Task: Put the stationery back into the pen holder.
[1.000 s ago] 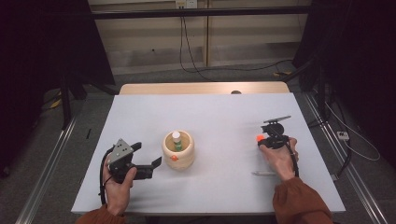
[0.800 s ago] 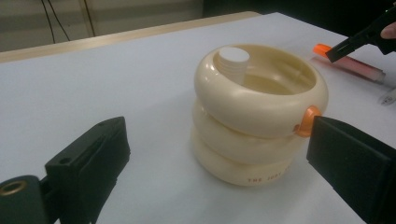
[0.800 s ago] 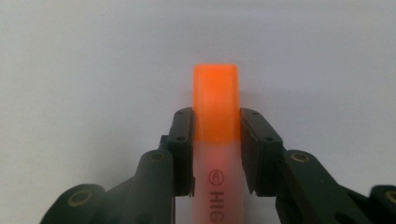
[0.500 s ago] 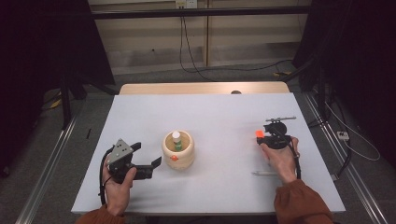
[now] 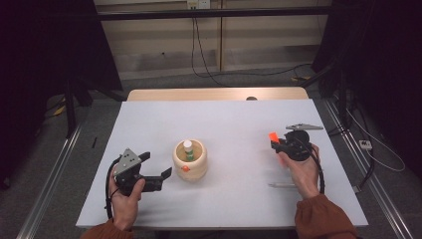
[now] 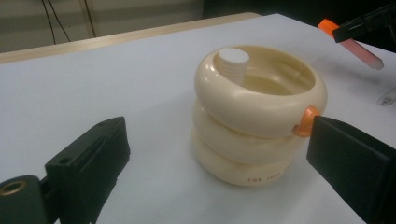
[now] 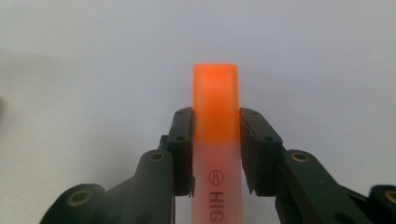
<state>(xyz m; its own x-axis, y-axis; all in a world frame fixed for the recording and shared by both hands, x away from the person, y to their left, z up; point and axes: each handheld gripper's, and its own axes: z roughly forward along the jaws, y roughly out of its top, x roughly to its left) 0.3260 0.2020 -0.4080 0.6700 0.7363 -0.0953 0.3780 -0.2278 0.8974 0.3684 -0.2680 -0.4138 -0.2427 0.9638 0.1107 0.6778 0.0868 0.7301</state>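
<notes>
A cream ringed holder [image 5: 190, 160] stands mid-table with a white-capped stick [image 5: 187, 145] upright inside and a small orange knob [image 5: 185, 169] on its side. My left gripper [image 5: 155, 165] is open just left of it. In the left gripper view the holder [image 6: 259, 116] sits between and just beyond the spread jaws of the left gripper [image 6: 217, 133], the knob [image 6: 304, 127] beside the right jaw. My right gripper [image 5: 279, 145] is held above the table's right side, shut on an orange highlighter [image 5: 272, 136]. The right gripper [image 7: 216, 123] clamps the highlighter [image 7: 215, 91] just below its cap.
A thin pale pen [image 5: 281, 185] lies on the white table [image 5: 234, 119] near the right hand. A wooden edge [image 5: 214, 94] runs along the far side. Cables and metal rails lie on the floor around the table.
The right gripper has risen slightly with the highlighter, its orange cap now a little higher and farther. The left gripper and the holder have stayed put.
</notes>
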